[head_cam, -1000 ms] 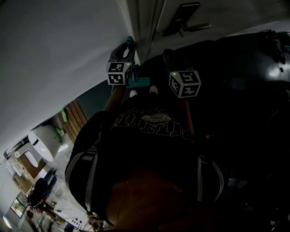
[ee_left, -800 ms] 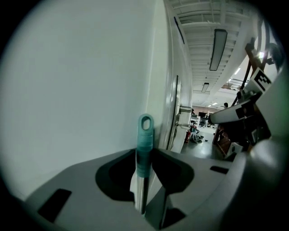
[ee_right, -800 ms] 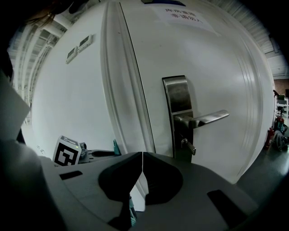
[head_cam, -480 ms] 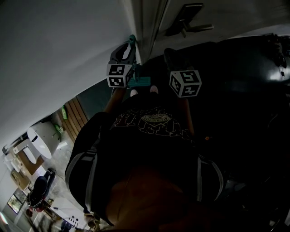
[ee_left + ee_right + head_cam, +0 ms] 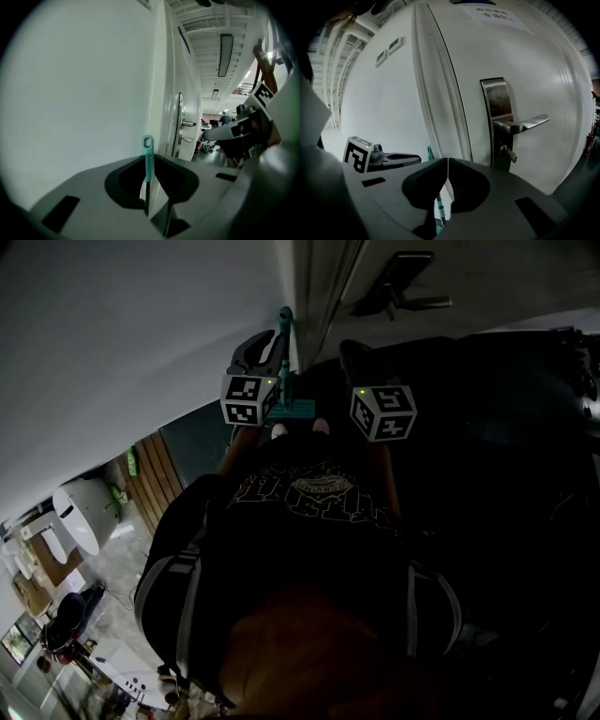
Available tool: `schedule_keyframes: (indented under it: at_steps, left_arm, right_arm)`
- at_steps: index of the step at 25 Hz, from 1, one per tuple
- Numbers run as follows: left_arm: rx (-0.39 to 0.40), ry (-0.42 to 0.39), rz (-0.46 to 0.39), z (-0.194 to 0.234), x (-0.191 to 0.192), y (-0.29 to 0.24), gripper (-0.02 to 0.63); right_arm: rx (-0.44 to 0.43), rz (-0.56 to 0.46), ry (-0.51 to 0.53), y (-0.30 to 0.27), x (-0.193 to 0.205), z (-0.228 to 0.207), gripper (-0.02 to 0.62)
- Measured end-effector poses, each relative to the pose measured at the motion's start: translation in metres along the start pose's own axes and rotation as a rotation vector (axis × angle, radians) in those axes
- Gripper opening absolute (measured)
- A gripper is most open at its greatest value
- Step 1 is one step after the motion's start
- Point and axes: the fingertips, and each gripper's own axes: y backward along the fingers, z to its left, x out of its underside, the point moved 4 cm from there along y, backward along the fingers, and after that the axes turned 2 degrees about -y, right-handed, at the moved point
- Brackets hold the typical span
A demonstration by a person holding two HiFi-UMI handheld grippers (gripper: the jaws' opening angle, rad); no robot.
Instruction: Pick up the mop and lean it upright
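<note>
The mop's teal handle (image 5: 148, 154) stands upright close to the white wall, its looped tip rising above my left gripper (image 5: 148, 164). The left jaws have just been closing, and they now press on the handle between them. In the head view the handle (image 5: 284, 334) stands just beside the left gripper (image 5: 270, 341), with a teal piece of the mop (image 5: 292, 410) lower down. My right gripper (image 5: 447, 161) is shut with nothing in it and points at the door. Past its jaws I see the mop pole (image 5: 438, 208) and the left gripper (image 5: 396, 158).
A white door with a metal lever handle (image 5: 520, 124) stands right of the wall (image 5: 141, 334); the lever (image 5: 398, 296) also shows in the head view. The person's dark shirt (image 5: 309, 521) fills the middle of the head view. Furniture shows at its lower left (image 5: 75, 531).
The left gripper has edged up along the wall and its jaws have narrowed onto the handle. More of the teal handle shows above it. The right gripper has stayed put.
</note>
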Motion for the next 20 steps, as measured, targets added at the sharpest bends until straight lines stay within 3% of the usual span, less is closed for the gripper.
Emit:
schedule_keyframes:
  at_steps: [17,20]
  left_arm:
    - [-0.087,0.053,-0.071,-0.01,-0.021,0.058,0.051]
    - [-0.123,0.026,-0.071,-0.009,-0.025,0.07,0.049]
  right_arm:
    - [-0.171,-0.003,0.05,-0.016,-0.002,0.044,0.02]
    - [-0.201,0.001,0.064,-0.019,-0.002,0.053,0.02]
